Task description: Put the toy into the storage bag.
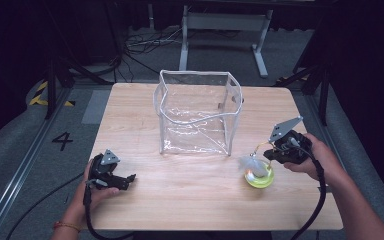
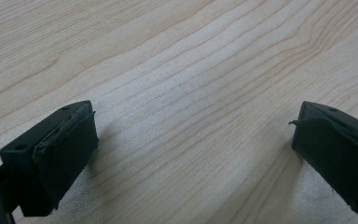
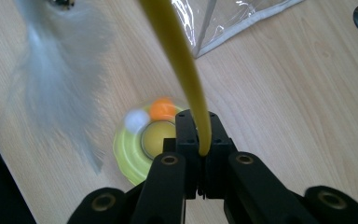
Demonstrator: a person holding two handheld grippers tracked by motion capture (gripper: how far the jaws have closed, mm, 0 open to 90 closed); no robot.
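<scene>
Left tongs (image 1: 130, 178) wide over wooden table (image 1: 190, 200), right tongs (image 3: 199, 140) pinching yellow wand (image 3: 179, 56), grey carpet (image 1: 10, 145).

Readable marking: single black numeral "4" (image 1: 62, 141), on grey floor beside left edge of table (image 1: 130, 200), in high view. Numeral lies well beyond fingers (image 1: 128, 178) of left gripper (image 1: 125, 181), off table top, to their left. Yellow-and-black hazard stripes (image 1: 41, 94) on floor farther back on same side; warning pattern, no characters. No legible text, brand or label on table top or on clear bag (image 1: 197, 117).
</scene>
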